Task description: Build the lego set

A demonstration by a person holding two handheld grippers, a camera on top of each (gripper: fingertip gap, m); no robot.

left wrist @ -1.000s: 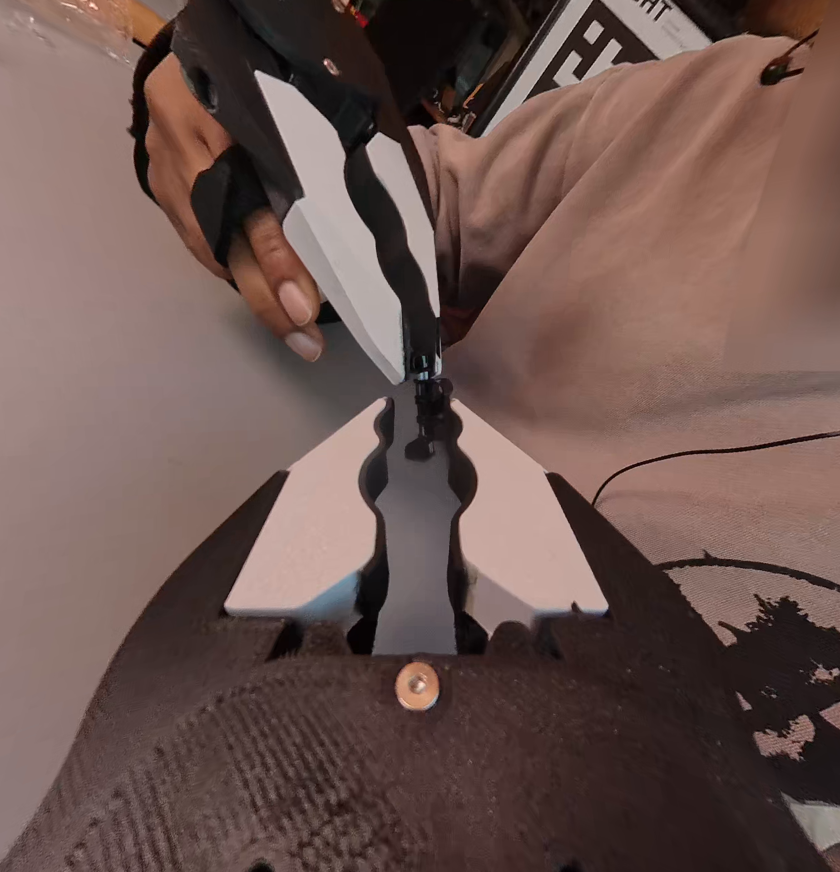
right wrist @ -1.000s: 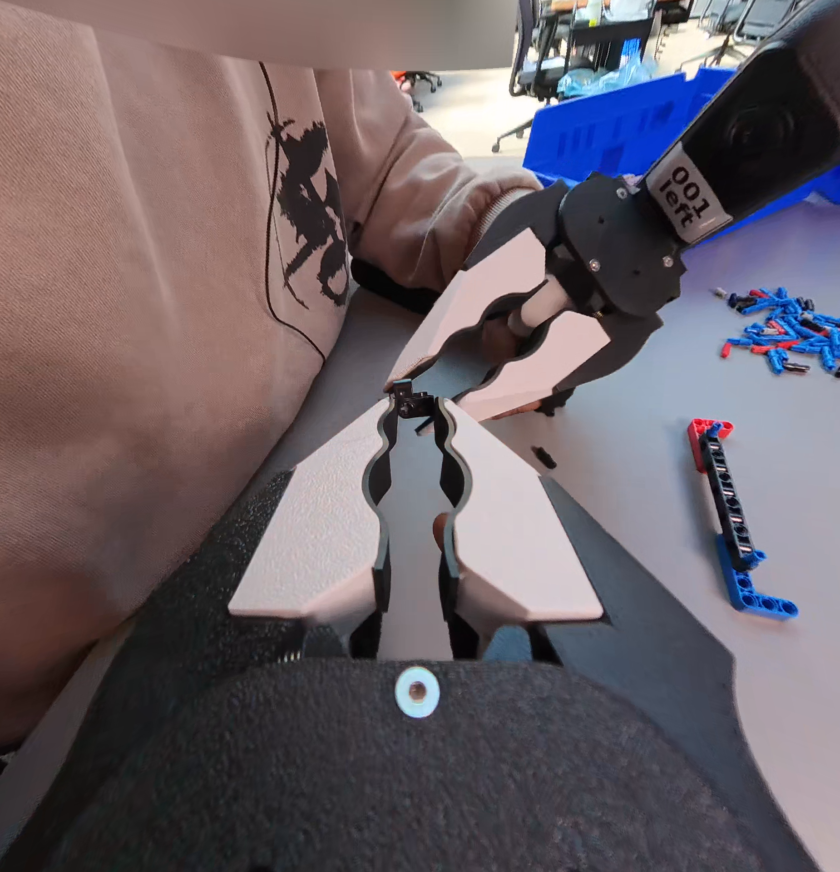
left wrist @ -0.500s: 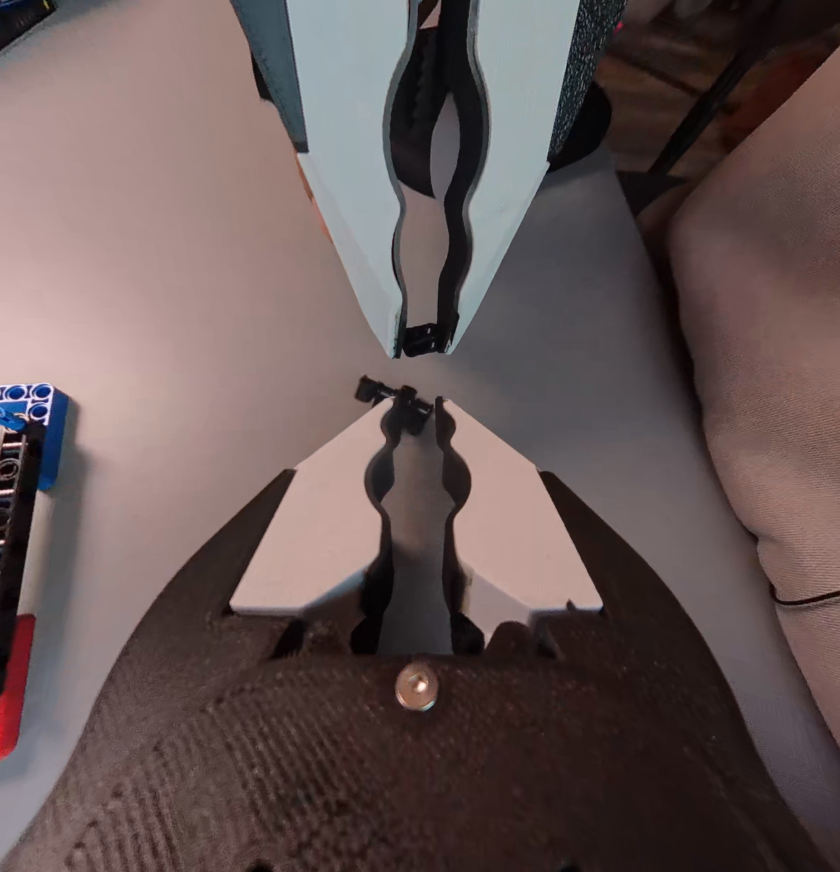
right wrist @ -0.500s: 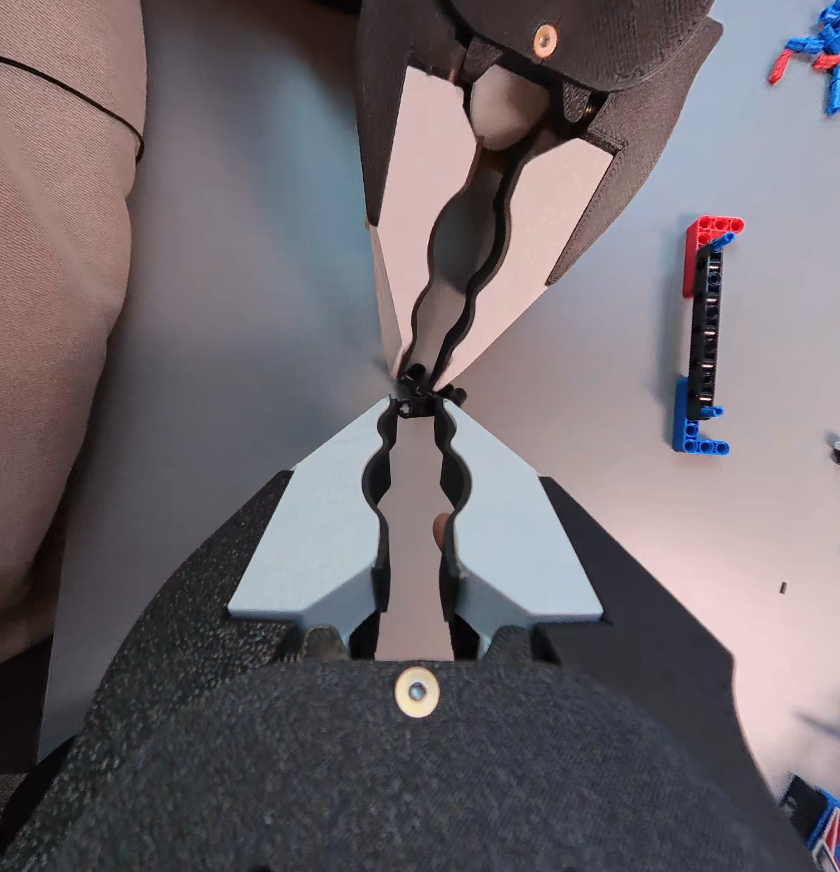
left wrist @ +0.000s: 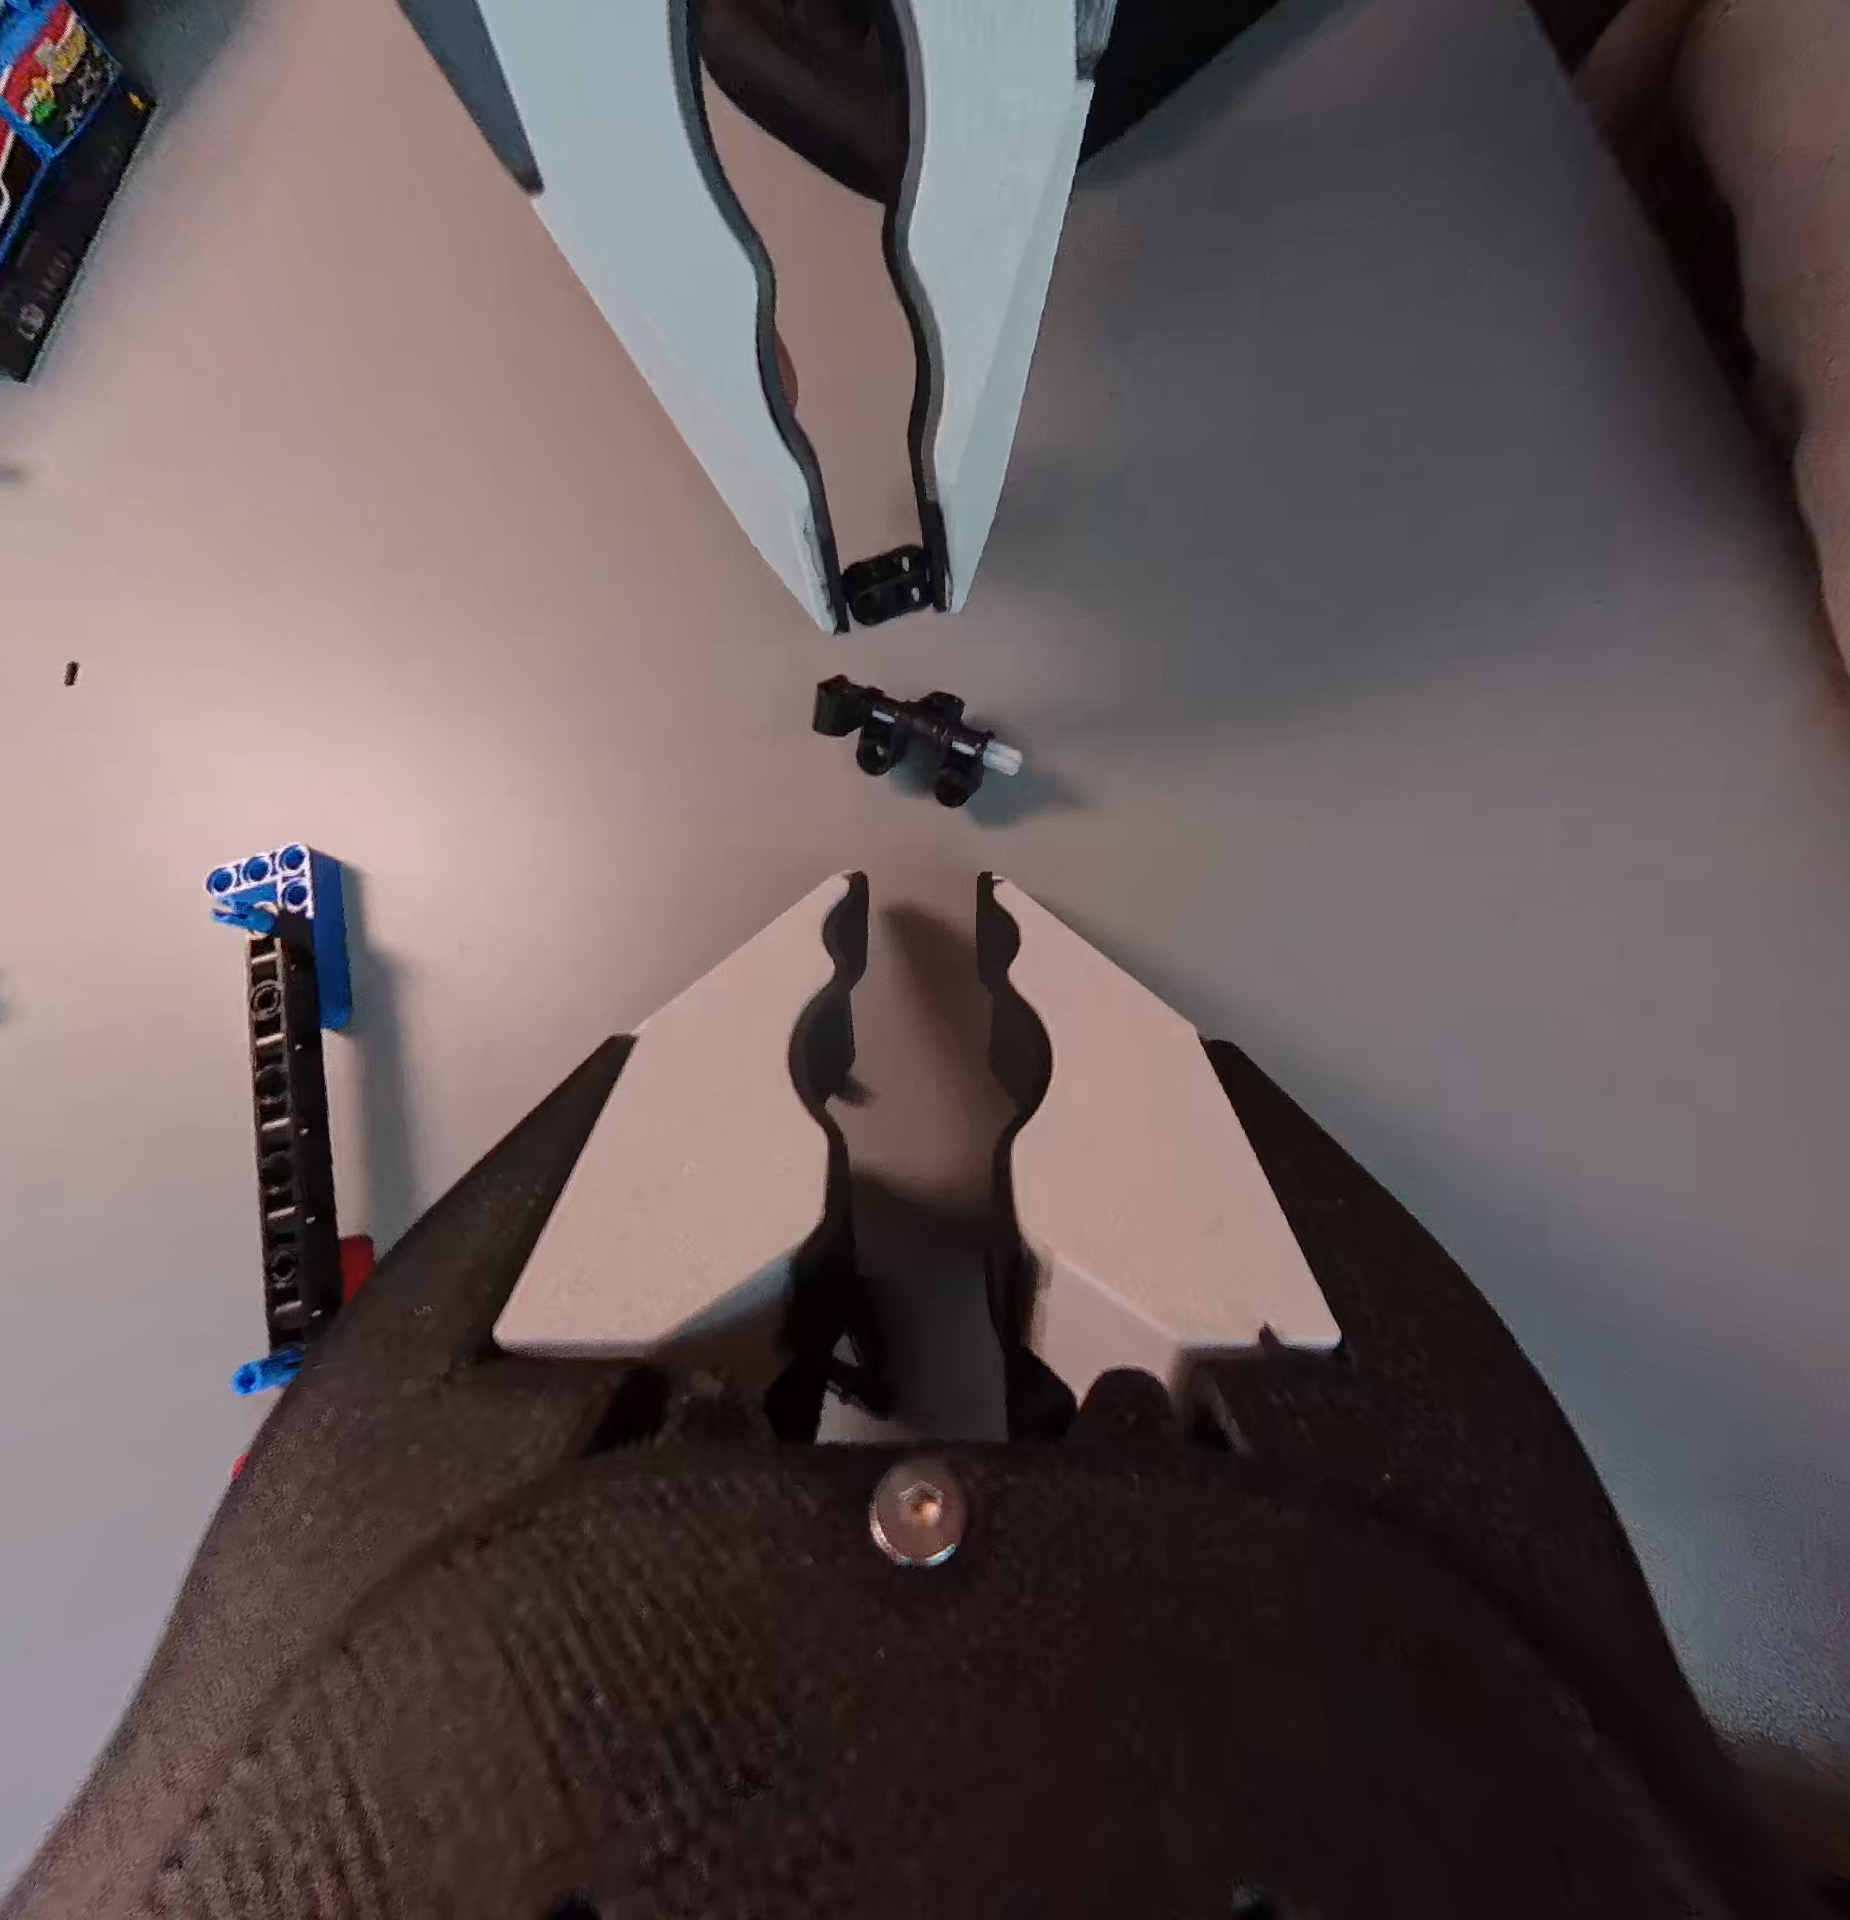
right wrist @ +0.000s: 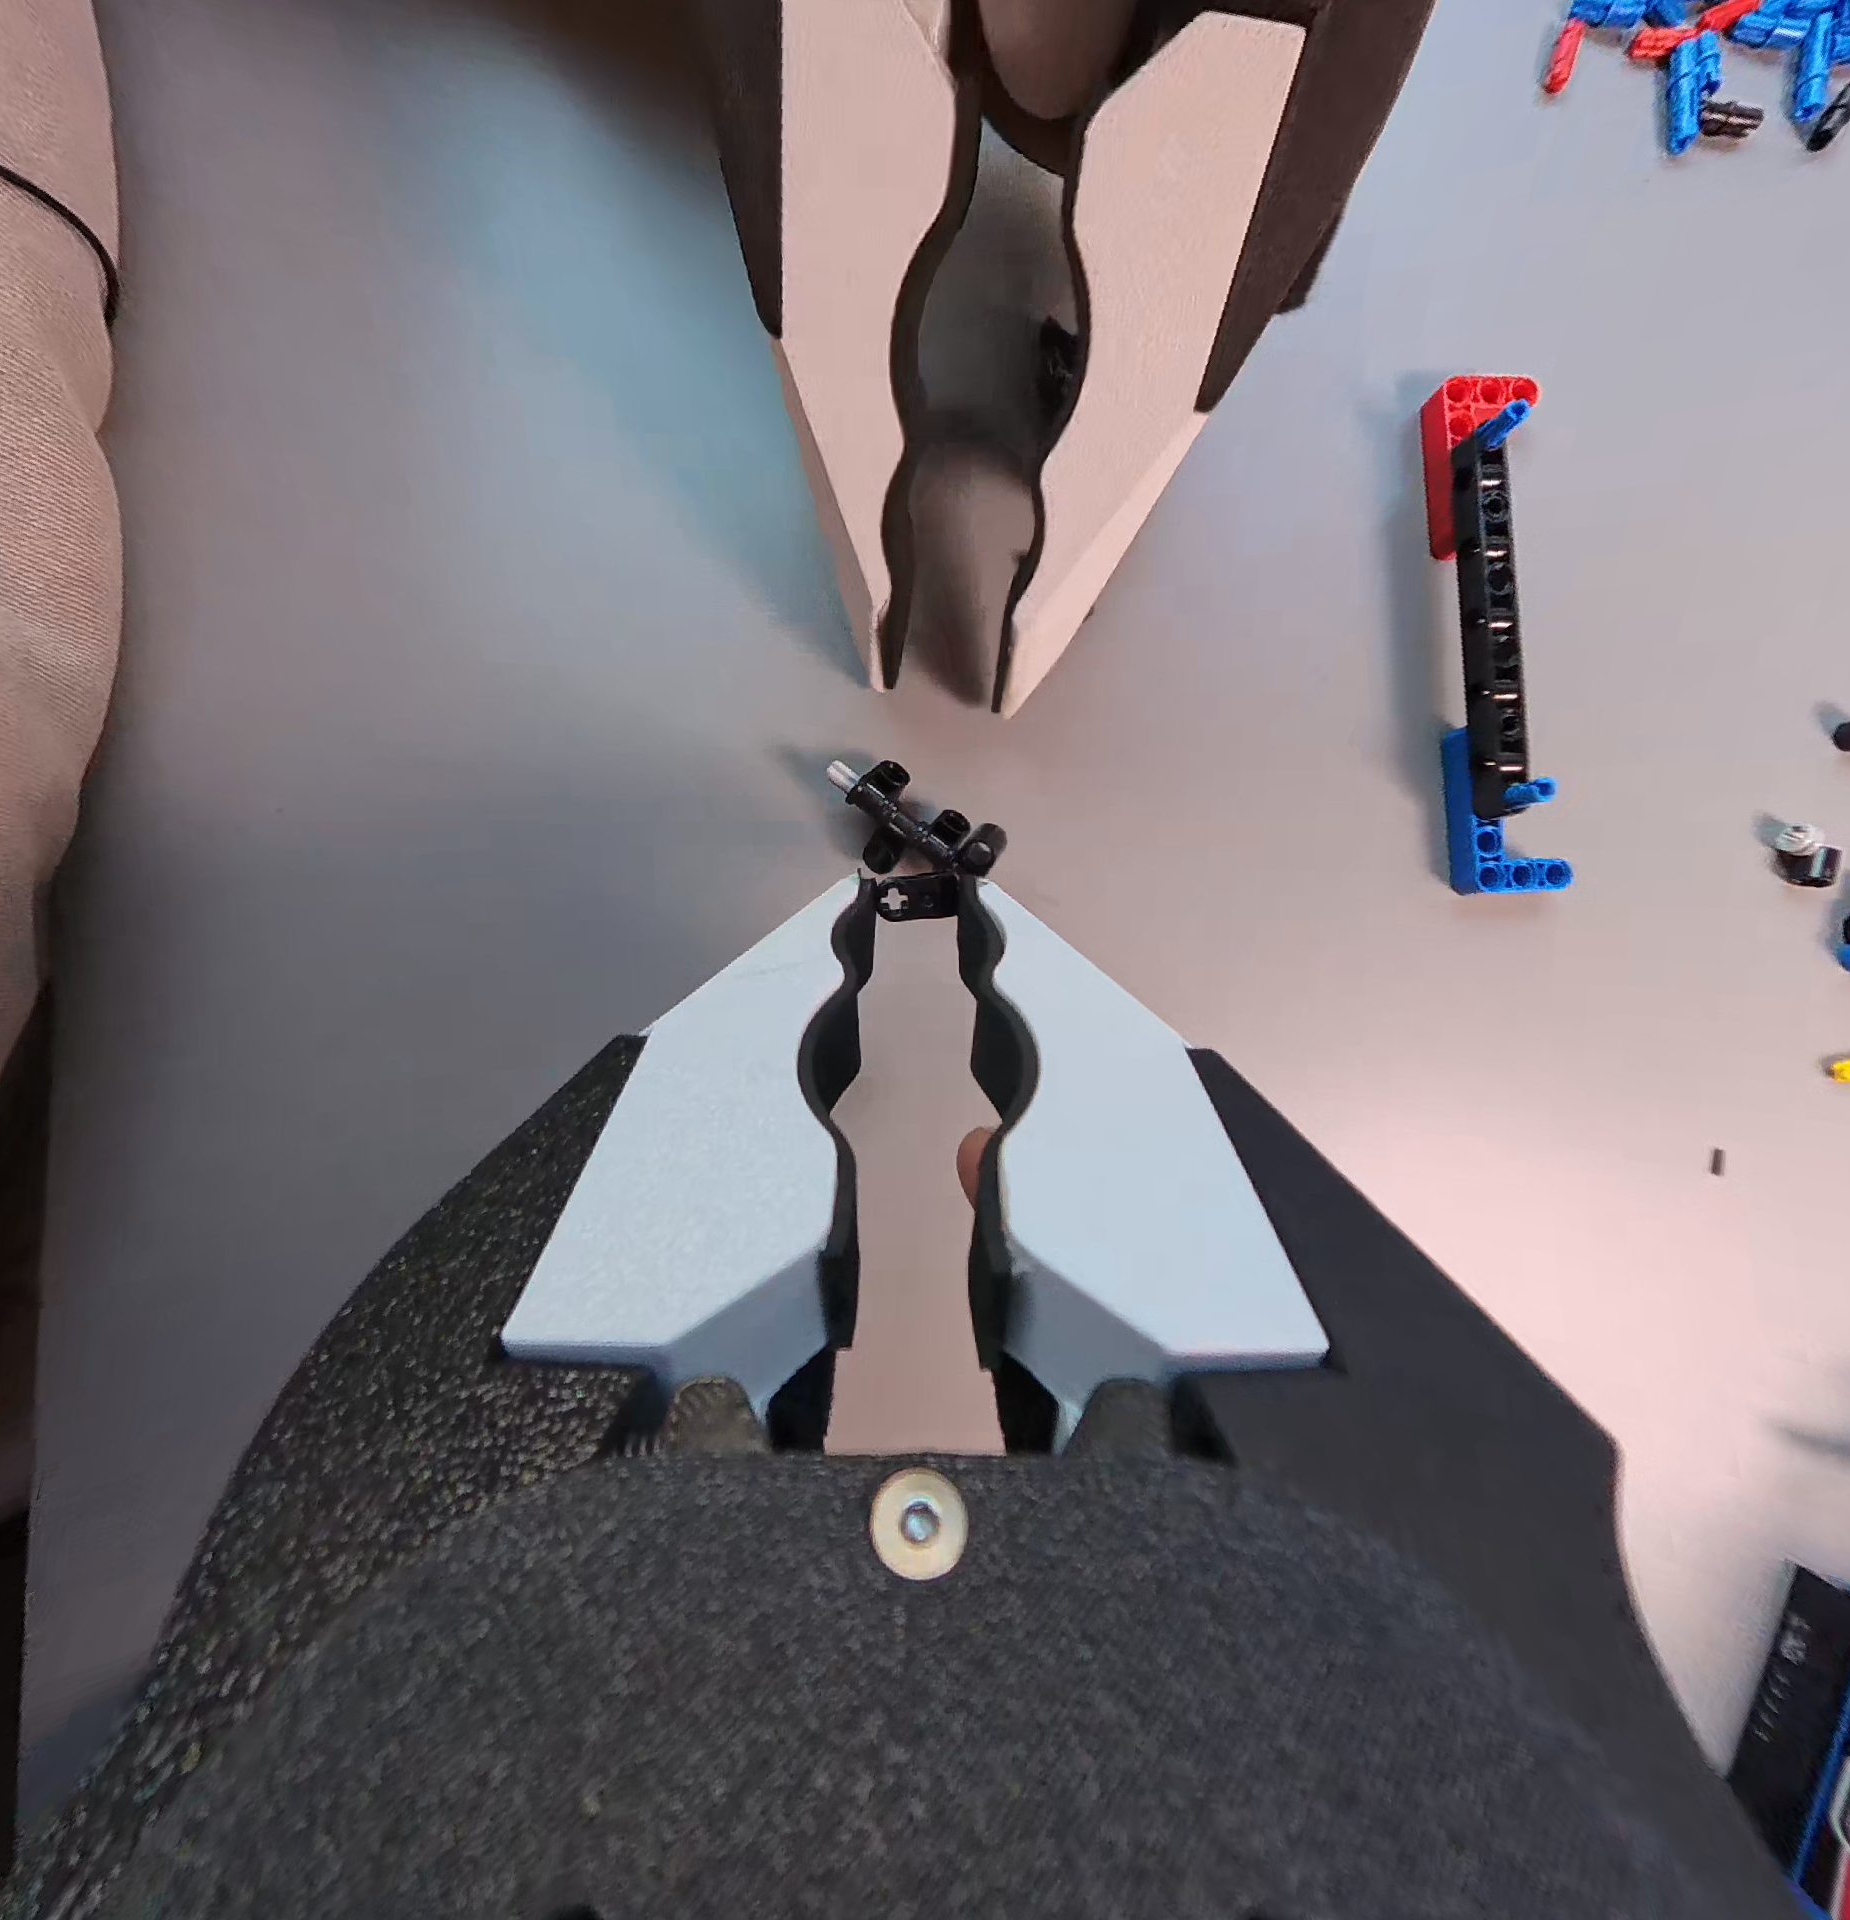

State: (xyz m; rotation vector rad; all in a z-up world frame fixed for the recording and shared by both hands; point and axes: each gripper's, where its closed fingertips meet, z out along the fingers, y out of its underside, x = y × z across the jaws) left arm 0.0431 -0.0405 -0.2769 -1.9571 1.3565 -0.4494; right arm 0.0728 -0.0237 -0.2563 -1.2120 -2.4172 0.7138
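My left gripper (left wrist: 921, 883) is open and empty. Just beyond its fingertips a small black pin-and-connector assembly (left wrist: 910, 738) with a white axle tip lies on the grey table. My right gripper (right wrist: 916, 896) is shut on a small black connector (right wrist: 916, 900) and hovers right behind that assembly (right wrist: 916, 826). Each gripper faces the other: the right gripper (left wrist: 890, 613) shows at the top of the left wrist view with the connector (left wrist: 890, 587), and the left gripper (right wrist: 942, 691) shows open at the top of the right wrist view.
A black beam with red and blue corner pieces (left wrist: 287, 1132) (right wrist: 1492, 623) lies to the side. A pile of blue and red pins (right wrist: 1710, 62) is at the far corner. Small loose parts (right wrist: 1804, 852) and the set's box (left wrist: 38, 177) (right wrist: 1825, 1745) lie nearby. A person's beige sleeve (right wrist: 27, 520) borders the table.
My left gripper has opened and let go of the black assembly, which now lies on the table. The two grippers have drawn apart. The right one still holds its connector.
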